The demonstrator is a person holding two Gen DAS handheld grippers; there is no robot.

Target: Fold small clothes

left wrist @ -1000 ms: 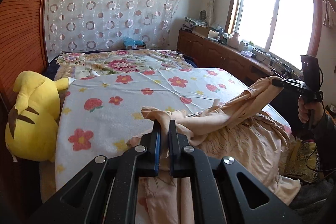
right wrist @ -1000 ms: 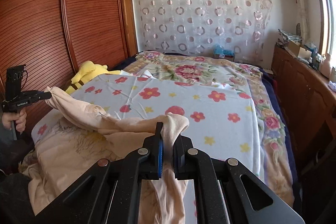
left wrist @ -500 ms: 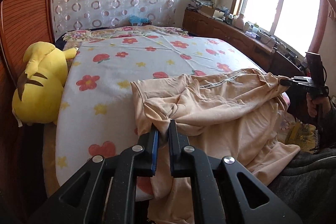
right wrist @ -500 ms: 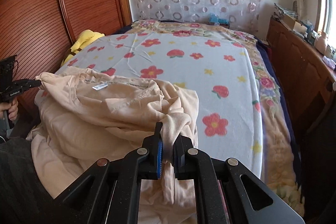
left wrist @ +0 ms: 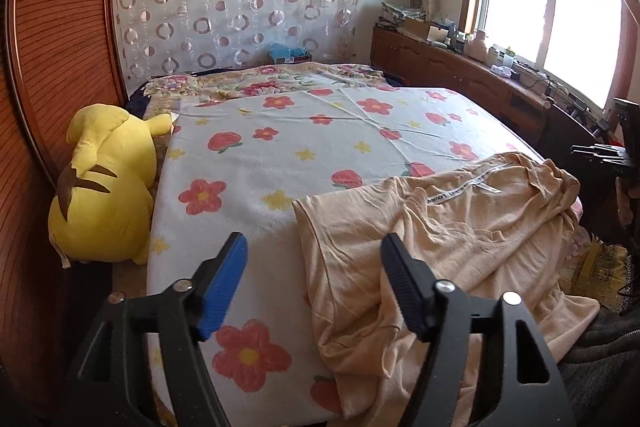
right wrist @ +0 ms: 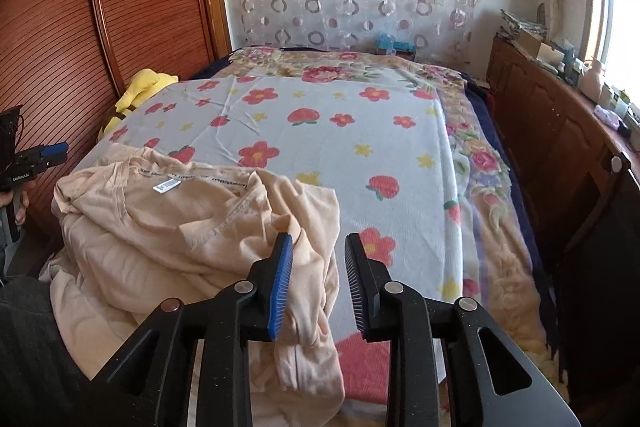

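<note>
Your left gripper (left wrist: 312,281) has just been opening, jaws wide, nothing clamped. Your right gripper (right wrist: 318,277) likewise parting, released. Peach garment (left wrist: 460,227) lies rumpled between them on the bed's (left wrist: 320,155) near edge, draping over. Yellow plush (left wrist: 104,187) off left.

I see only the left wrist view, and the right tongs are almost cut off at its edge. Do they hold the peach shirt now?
Observer: No. The right tongs are open and their jaws have just been opening. The peach shirt lies loose between them, not pressed.
Operator: Is there free sheet beside the shirt on that side?
Observer: Yes. To the right of the shirt, the flowered sheet shows uncovered as far as the quilt border.
</note>
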